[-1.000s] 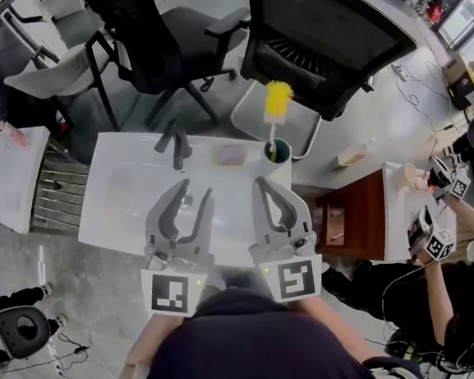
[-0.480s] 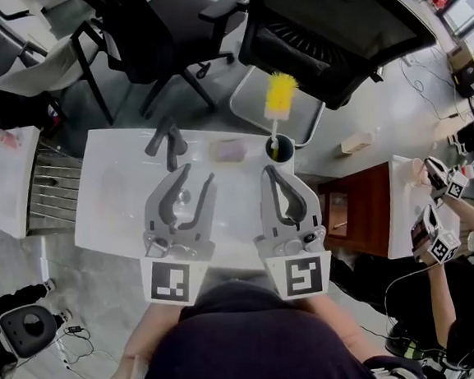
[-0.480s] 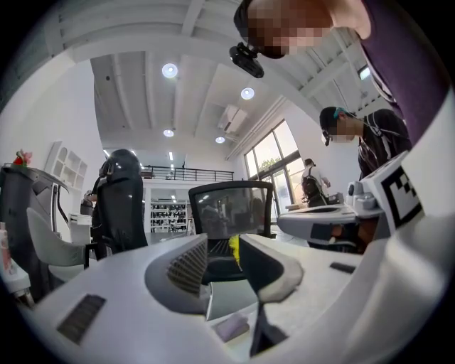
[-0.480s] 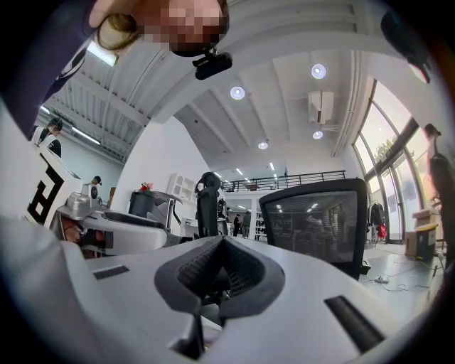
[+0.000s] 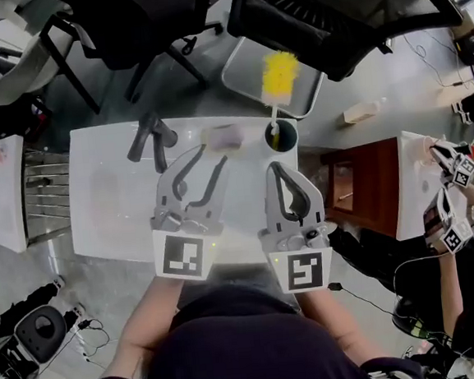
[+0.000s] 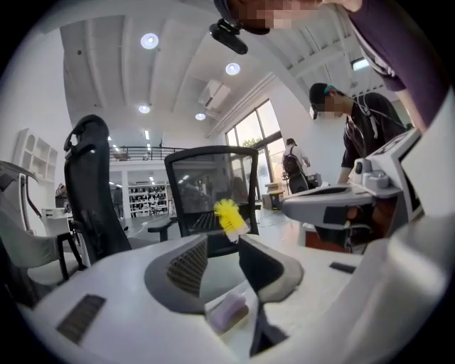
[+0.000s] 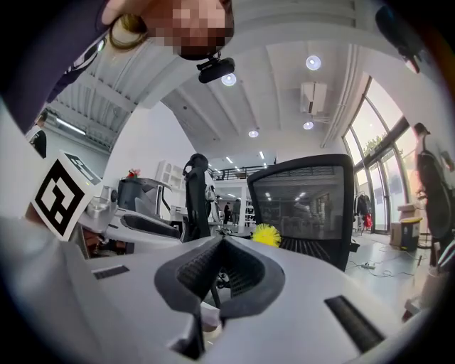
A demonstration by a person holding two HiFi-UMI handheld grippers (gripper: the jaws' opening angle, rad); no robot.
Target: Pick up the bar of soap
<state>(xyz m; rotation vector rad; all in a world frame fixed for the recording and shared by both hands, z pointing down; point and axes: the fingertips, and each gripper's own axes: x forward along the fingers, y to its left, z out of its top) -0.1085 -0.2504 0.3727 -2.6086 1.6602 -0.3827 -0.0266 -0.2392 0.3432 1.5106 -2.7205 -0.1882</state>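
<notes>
Hovering left gripper (image 5: 208, 156) near soap (image 5: 222, 136)

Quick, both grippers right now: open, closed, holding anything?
Left gripper: open, empty; the bar of soap lies just ahead of its jaws, ungripped.
Right gripper: closed, holding nothing.

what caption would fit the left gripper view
Left gripper with open jaws lined up on the lilac soap bar, yellow brush beyond.
</notes>
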